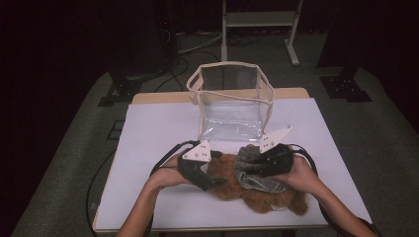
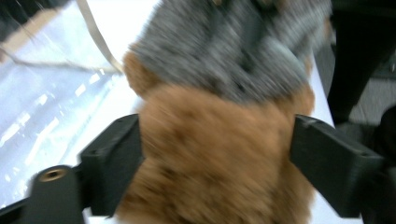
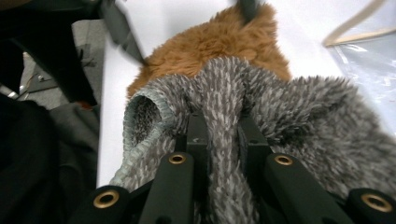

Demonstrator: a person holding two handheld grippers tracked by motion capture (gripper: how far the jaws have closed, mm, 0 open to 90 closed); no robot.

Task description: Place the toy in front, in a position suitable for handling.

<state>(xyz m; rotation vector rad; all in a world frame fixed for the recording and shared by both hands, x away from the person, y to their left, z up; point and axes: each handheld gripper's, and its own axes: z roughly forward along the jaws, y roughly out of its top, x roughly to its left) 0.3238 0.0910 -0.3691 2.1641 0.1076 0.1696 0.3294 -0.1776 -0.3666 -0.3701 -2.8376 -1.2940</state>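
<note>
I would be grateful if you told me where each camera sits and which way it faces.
High view: above the person's side, looking forward and down on the table; forearms, left gripper, right gripper.
Left gripper view: along its jaws, which flank the brown plush toy.
Right gripper view: along jaws pinching the grey garment.
All share toy, garment, clear bag.

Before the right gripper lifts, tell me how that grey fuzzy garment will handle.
The grey fuzzy garment will probably flop: it is already bunched into a fold between the right gripper fingers and drapes loosely over the brown plush toy. Its knitted pile looks light and grippy, so slipping seems unlikely, though it may drag the toy along.
</note>
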